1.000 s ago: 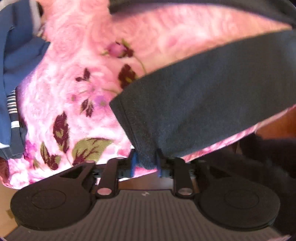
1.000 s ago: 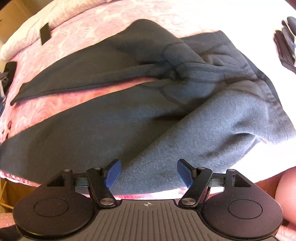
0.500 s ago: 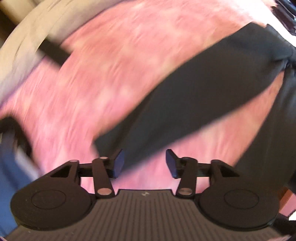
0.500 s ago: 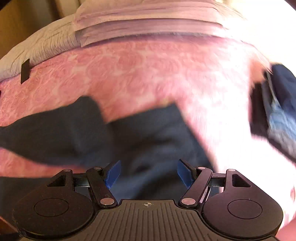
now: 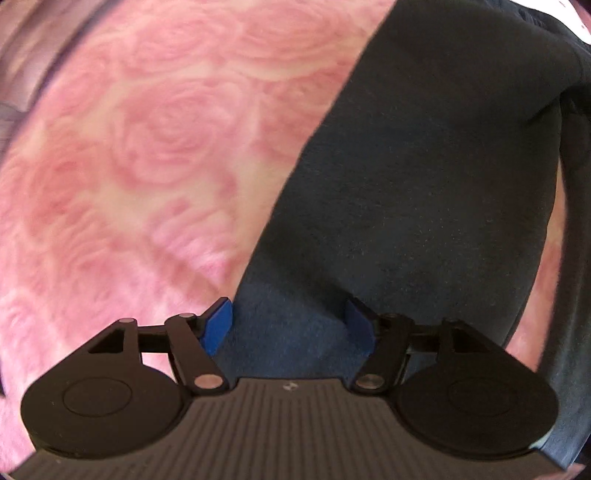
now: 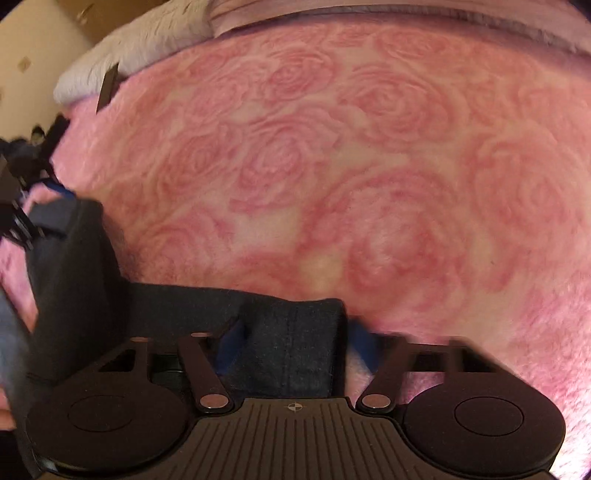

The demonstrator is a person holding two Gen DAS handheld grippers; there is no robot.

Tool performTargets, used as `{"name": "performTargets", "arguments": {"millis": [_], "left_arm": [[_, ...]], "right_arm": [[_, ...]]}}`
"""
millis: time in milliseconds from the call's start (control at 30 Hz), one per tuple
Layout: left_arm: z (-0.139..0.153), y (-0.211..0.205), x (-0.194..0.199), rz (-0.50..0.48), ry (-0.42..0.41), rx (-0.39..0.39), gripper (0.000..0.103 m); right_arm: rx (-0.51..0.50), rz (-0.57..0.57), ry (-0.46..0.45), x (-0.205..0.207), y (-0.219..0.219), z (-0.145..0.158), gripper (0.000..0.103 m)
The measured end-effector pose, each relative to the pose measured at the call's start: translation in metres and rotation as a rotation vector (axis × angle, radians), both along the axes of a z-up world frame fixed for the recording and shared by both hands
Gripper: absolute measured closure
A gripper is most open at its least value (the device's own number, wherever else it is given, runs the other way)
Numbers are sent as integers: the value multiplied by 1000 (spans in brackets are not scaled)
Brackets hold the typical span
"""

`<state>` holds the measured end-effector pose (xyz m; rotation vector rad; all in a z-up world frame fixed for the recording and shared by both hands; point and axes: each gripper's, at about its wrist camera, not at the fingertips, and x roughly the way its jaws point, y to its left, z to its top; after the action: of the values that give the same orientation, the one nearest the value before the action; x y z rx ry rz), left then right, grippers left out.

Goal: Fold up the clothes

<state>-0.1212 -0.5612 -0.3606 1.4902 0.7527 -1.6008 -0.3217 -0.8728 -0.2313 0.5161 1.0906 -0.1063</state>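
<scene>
A dark grey garment (image 5: 424, 166) lies on a pink rose-patterned blanket (image 5: 147, 147). In the left wrist view it runs from the top right down between the fingers of my left gripper (image 5: 289, 325), which is open with its blue pads (image 5: 218, 325) on either side of the cloth. In the right wrist view a folded edge of the same garment (image 6: 295, 332) sits between the fingers of my right gripper (image 6: 295, 343), also open. The cloth trails left along the blanket (image 6: 369, 166) to a raised bunch (image 6: 74, 258).
A white quilt (image 6: 122, 48) and a pale pillow edge (image 6: 406, 14) lie at the far side of the bed. Dark hardware with a blue tip (image 6: 22, 192) shows at the left edge of the right wrist view. Bare blanket stretches ahead of the right gripper.
My left gripper has let go of the garment hem, opened, and moved onto another part of the garment. My right gripper has swung across to the garment's far edge.
</scene>
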Motion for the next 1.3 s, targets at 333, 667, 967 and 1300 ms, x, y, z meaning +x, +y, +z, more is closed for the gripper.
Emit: {"name": "performTargets", "arguments": {"millis": [333,667,967,1300], "left_arm": [[19,5,23,101,-72,-34,73],[34,55,55,220,-177,-33,44],[47,163,164,351,-192,-15,41],[16,179,254,303,39,21,47]], "right_arm": [[-146,-355,-111,-63,-70,81,81],[-360,-365,39,-49,3,67,36],[-360,64,-11,30,103,72,36],[-390,300,49,143,157,45,36]]}}
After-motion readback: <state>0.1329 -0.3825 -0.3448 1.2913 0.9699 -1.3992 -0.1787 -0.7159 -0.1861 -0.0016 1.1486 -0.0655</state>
